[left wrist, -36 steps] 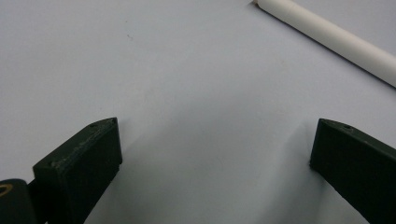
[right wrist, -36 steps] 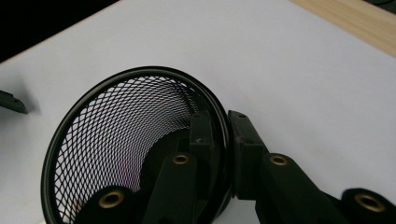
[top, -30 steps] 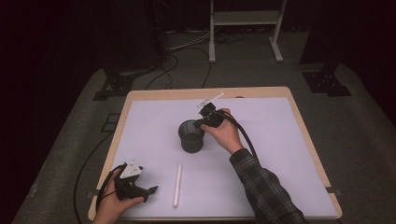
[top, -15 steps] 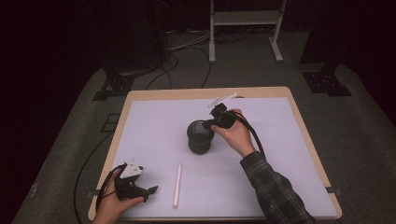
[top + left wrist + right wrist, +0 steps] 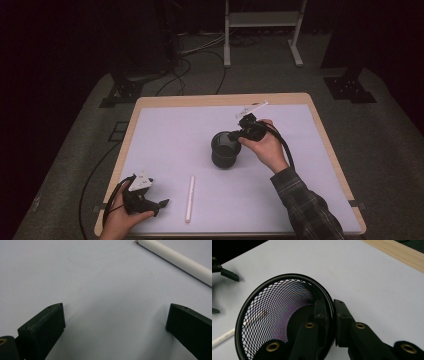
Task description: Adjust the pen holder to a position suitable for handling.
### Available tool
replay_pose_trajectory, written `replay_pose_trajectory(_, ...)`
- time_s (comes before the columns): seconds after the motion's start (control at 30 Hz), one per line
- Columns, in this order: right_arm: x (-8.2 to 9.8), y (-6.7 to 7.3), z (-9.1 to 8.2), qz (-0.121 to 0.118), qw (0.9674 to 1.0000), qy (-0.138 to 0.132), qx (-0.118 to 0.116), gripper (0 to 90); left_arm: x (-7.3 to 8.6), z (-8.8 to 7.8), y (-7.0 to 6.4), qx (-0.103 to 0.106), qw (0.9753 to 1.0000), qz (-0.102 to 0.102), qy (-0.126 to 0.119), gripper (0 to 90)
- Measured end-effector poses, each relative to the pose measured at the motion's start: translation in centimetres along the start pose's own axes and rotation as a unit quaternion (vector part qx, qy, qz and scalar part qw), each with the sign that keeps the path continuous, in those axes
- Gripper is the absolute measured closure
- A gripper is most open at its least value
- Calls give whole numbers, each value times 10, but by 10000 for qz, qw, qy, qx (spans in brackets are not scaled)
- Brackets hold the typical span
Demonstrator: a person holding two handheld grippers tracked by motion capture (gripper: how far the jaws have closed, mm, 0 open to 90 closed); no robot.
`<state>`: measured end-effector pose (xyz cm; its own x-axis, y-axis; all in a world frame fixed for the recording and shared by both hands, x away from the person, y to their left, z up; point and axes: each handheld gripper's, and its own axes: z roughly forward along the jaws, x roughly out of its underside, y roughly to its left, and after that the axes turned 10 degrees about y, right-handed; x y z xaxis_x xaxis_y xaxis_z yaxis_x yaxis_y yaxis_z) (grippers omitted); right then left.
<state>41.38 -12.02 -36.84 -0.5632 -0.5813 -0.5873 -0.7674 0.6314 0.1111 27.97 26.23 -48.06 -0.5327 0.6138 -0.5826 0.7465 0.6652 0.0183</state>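
A black wire-mesh cup (image 5: 224, 151) stands upright near the middle of the white-covered table (image 5: 165, 130). My right gripper (image 5: 235, 136) is shut on the cup's rim at its right side, one jaw inside the wall and one outside, as the right gripper view shows on the cup (image 5: 274, 315) and right gripper (image 5: 330, 311). A white stick (image 5: 190, 198) lies near the front edge. My left gripper (image 5: 161, 204) rests on the table left of the stick, open with nothing between its jaws; the left gripper (image 5: 115, 322) has the stick (image 5: 180, 261) lying beyond it.
A wooden rim (image 5: 220, 100) borders the white sheet. Behind the table are a metal stand (image 5: 262, 20) and cables (image 5: 190, 65) on the dark floor. In the right gripper view the left gripper (image 5: 227, 273) and the stick (image 5: 222, 338) lie beyond the cup.
My right gripper has carried the mesh cup to the right across the table, keeping its grip on the rim. The left gripper and the white stick have stayed put.
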Motion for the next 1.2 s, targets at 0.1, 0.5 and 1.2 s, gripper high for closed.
replay_pose_trajectory(0.1, 9, 0, -7, -2, 10000, 26, 2, 811, 0, 0, 0, 0, 10000, 1, 1, 13)
replay_pose_trajectory(0.5, 37, 6, -18, -18, 9999, 120, -65, 812, 0, 0, 0, -8, 10000, 7, -5, 13)
replay_pose_trajectory(1.2, 57, 13, -9, 16, 9987, 422, -284, 811, 0, 0, 0, -5, 10000, 3, 3, 13)
